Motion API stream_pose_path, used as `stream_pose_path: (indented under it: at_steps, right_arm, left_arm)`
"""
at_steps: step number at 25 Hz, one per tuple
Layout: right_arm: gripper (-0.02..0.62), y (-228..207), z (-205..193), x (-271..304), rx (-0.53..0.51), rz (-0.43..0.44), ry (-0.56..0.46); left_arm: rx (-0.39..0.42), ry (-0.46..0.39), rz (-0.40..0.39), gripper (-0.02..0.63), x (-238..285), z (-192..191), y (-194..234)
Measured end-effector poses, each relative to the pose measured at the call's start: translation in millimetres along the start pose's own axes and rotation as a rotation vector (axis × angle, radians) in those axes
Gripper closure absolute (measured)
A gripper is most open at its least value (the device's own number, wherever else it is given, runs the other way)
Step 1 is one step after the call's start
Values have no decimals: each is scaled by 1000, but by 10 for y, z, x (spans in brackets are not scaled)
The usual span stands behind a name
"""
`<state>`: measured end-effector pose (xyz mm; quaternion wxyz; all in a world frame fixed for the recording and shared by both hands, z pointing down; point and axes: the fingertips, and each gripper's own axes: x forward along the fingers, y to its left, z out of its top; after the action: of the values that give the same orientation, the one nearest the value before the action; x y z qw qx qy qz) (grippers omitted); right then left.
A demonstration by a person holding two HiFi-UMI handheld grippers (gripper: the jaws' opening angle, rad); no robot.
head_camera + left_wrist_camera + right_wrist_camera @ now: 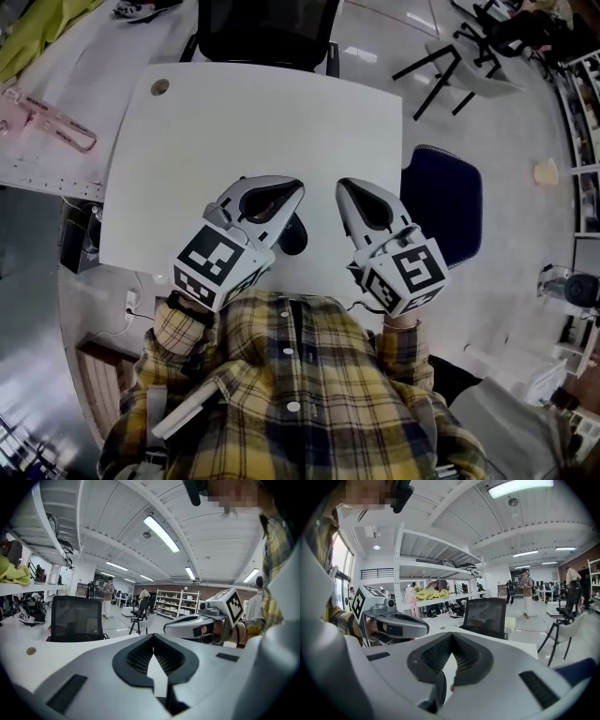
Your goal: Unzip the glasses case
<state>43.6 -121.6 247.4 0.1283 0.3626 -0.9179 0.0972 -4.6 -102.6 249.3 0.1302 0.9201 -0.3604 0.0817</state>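
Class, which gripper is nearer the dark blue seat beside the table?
Right. In the head view, the right gripper is just left of the dark blue seat; the left gripper is further left, beyond the right one.

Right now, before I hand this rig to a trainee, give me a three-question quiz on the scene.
1. True or false: the jaws of the left gripper stand wide apart.
2. What stands at the far side of the white table? A: a black chair. B: a red sofa. C: a stepladder.
3. Fill in: in the head view, the dark case shows between the left gripper and the ___.

Key:
1. False. Its jaws are shut with nothing between the tips.
2. A.
3. The right gripper, which is also shut.
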Motion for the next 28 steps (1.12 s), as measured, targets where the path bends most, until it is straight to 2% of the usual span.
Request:
stream_pose_path:
  at_steps: [28]
  right_arm:
    - [597, 155, -15, -84, -29, 28, -3]
  left_arm:
    - [3, -40, -7, 597, -81, 107, -129]
